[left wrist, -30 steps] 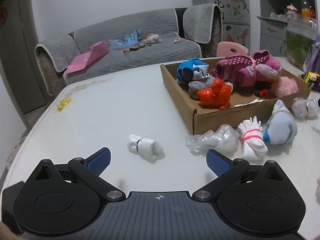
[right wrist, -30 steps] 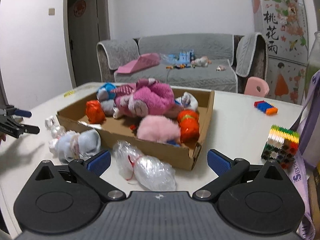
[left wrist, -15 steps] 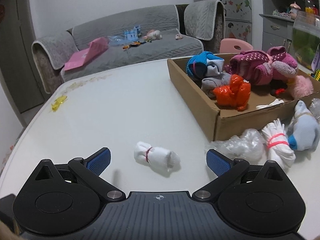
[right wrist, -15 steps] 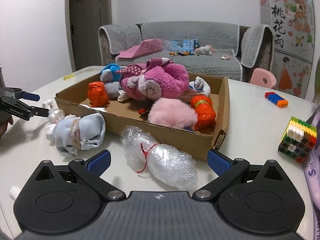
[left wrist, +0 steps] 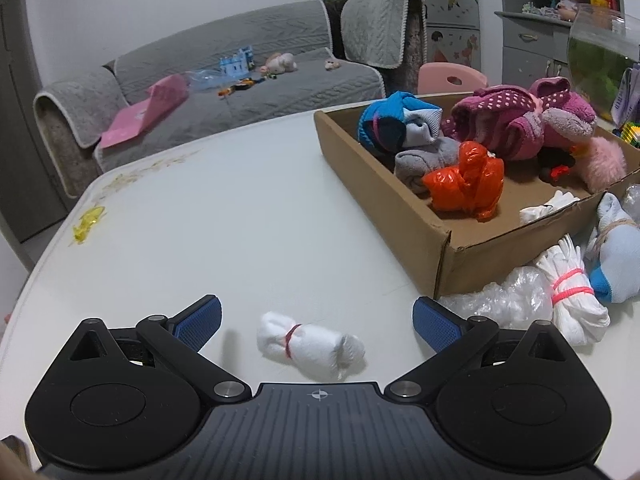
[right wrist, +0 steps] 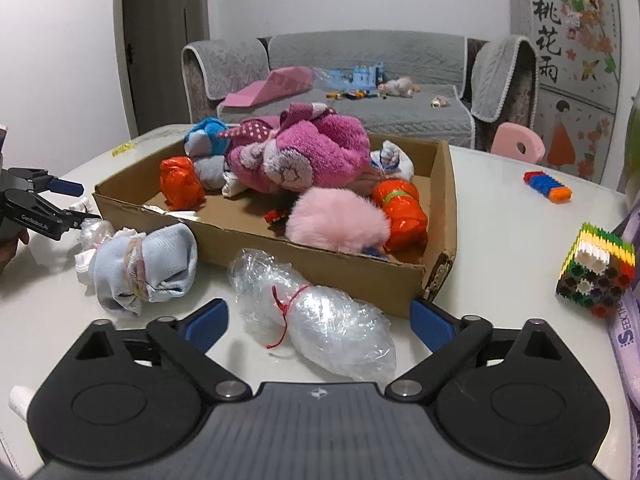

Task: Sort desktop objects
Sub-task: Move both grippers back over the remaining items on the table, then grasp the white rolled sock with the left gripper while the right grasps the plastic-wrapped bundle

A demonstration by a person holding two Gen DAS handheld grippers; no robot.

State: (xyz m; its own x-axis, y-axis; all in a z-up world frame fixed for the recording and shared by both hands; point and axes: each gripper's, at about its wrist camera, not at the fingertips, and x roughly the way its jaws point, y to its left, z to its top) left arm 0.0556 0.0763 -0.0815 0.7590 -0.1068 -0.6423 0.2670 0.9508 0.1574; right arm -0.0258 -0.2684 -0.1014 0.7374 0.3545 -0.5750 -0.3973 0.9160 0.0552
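Observation:
In the left wrist view a small white sock bundle (left wrist: 310, 344) tied with a red band lies on the white table between the fingers of my left gripper (left wrist: 316, 324), which is open and not touching it. My right gripper (right wrist: 320, 324) straddles a clear plastic bundle (right wrist: 320, 316) tied with red string; its jaws are closing and the pads stand just clear of the plastic. Behind both lies a cardboard box (right wrist: 344, 268) holding socks, orange bags and a pink pompom. The left gripper (right wrist: 82, 205) shows at the left edge of the right wrist view.
Against the box front lie a light blue sock bundle (right wrist: 144, 264), a white bundle with a pink band (left wrist: 572, 300) and another clear bag (left wrist: 504, 300). A colourful block cube (right wrist: 596, 272) and a block stick (right wrist: 548, 188) sit to the right. A sofa stands beyond the table.
My left gripper has moved forward, so the white sock bundle now lies between its fingers. The right gripper has come closer to the clear plastic bundle and its jaws have narrowed a little.

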